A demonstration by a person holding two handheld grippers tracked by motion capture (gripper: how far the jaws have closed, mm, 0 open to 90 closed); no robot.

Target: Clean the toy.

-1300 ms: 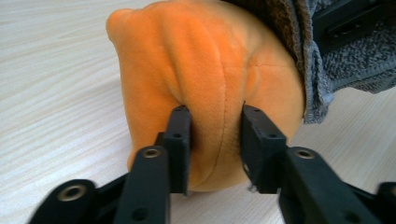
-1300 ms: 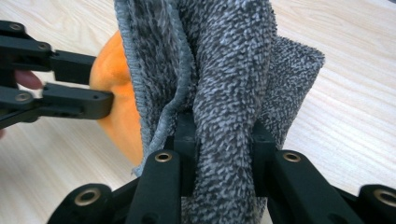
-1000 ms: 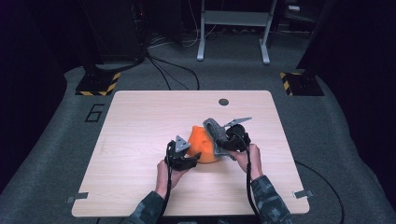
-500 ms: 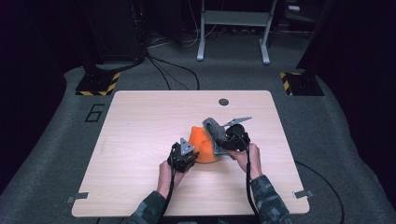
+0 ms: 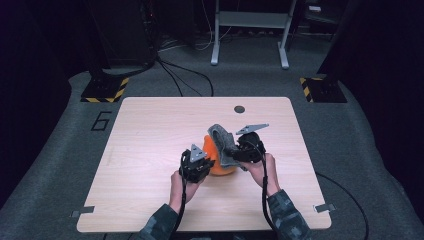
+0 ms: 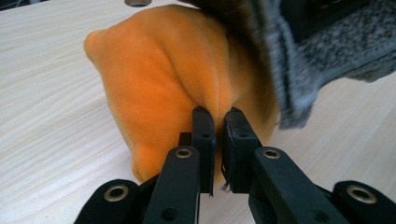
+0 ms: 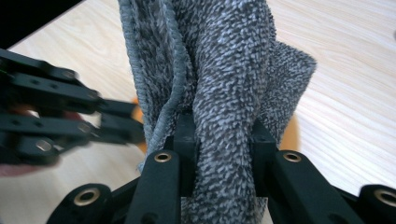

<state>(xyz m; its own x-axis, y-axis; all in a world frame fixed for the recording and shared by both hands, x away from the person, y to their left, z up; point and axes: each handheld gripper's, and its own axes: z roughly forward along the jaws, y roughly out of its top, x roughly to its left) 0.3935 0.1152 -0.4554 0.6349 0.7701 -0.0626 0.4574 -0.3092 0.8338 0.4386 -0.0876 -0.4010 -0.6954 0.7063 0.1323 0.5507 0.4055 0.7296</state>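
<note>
mostly hidden from above, the orange cloth (image 5: 216,159) sits near the middle of the table (image 5: 150,130), tucked between my two grippers and under the grey towel (image 5: 222,142); from the high view i see just a wedge of it. in the left gripper view the orange cloth (image 6: 173,88) rises in a soft peak off the table (image 6: 46,116), its right side covered by the grey towel (image 6: 322,46), which is blurred and cut off at the top edge.

left gripper (image 5: 196,162): its jaws have just been closing, and in its own view the left gripper (image 6: 218,135) now pinches a fold of the orange cloth, with a slim gap left between the pads.

right gripper (image 5: 245,147): in its own view the right gripper (image 7: 219,144) is clamped on a thick bunch of the grey towel (image 7: 224,70), which drapes down over the jaws and hides most of what lies behind. a sliver of orange cloth (image 7: 289,135) shows past it. the left gripper (image 7: 126,123) appears at that view's left, out of focus.

count: two grippers, two cloths (one orange, one grey), one table, one small dark round hole (image 5: 239,109) near the table's far edge. whether the towel touches the table i cannot tell.
</note>
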